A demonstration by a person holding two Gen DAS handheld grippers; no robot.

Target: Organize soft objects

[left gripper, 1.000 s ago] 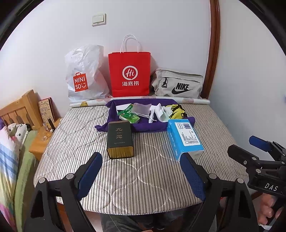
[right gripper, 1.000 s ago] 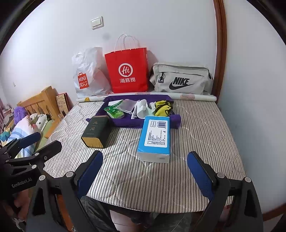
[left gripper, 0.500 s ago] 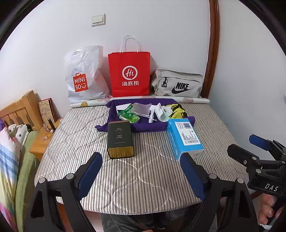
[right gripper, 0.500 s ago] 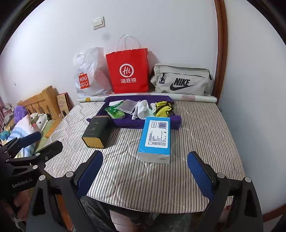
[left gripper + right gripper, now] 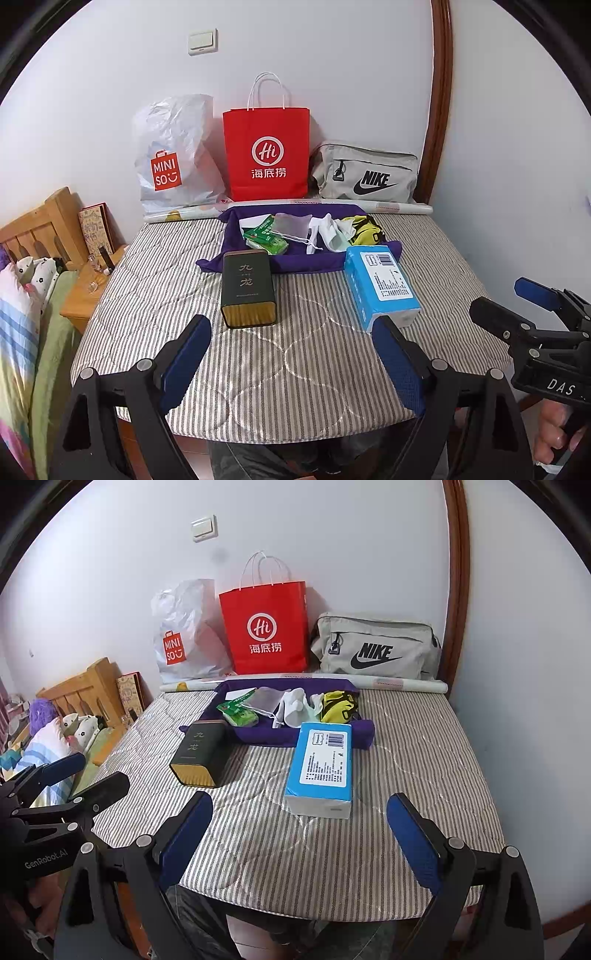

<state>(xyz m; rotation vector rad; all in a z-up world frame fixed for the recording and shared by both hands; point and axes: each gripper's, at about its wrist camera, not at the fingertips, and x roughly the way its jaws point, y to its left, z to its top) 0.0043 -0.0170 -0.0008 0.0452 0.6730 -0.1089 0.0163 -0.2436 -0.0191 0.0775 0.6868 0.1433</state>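
Both the left tongs [image 5: 291, 354] and the right tongs [image 5: 299, 834] hang released above the near edge of the striped quilted mattress [image 5: 295, 369], gripping nothing. Beyond lie a dark green tin box [image 5: 248, 288] and a blue tissue pack [image 5: 380, 284]. Farther back, a purple fabric tray [image 5: 303, 262] holds white socks [image 5: 332, 232] and a yellow cloth [image 5: 364, 229].

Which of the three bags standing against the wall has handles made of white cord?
The red paper bag in the middle; the white plastic bag and the grey Nike bag show none.
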